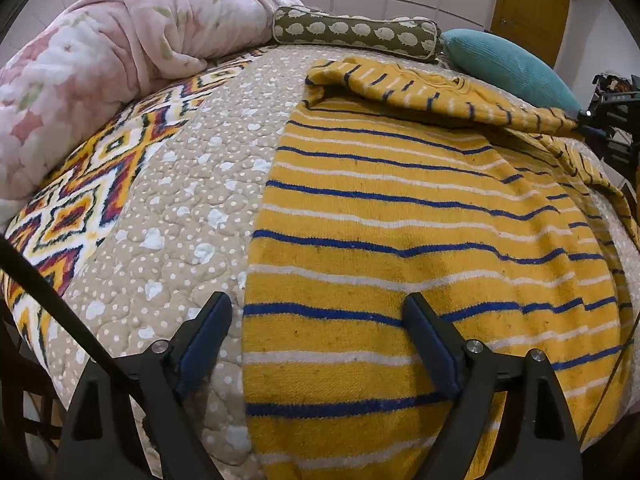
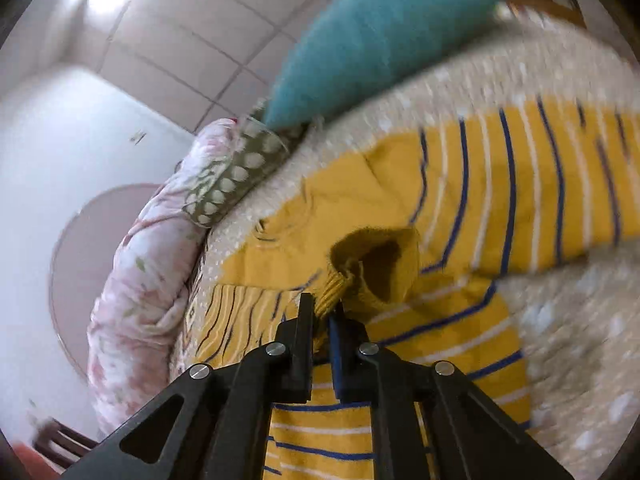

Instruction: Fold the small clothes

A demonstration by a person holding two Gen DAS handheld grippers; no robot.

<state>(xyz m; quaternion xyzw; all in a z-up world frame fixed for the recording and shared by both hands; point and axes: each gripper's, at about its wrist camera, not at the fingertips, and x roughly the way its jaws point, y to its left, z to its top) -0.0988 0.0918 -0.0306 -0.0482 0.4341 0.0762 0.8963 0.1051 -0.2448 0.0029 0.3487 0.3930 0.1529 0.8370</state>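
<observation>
A yellow sweater point(image 1: 400, 216) with blue and white stripes lies spread on the bed, its left sleeve folded across the top. My left gripper point(image 1: 320, 312) is open and empty, low over the sweater's near left edge. My right gripper point(image 2: 325, 308) is shut on the ribbed cuff point(image 2: 340, 284) of the sweater's right sleeve point(image 2: 520, 184) and holds it lifted over the body. The right gripper also shows in the left wrist view point(image 1: 592, 120), at the far right edge.
The bed has a beige dotted quilt point(image 1: 180, 216) and a patterned blanket point(image 1: 80, 200). A pink comforter point(image 1: 100, 60), an olive bolster point(image 1: 352, 32) and a teal pillow point(image 1: 508, 64) lie at the head. The right wrist view is blurred.
</observation>
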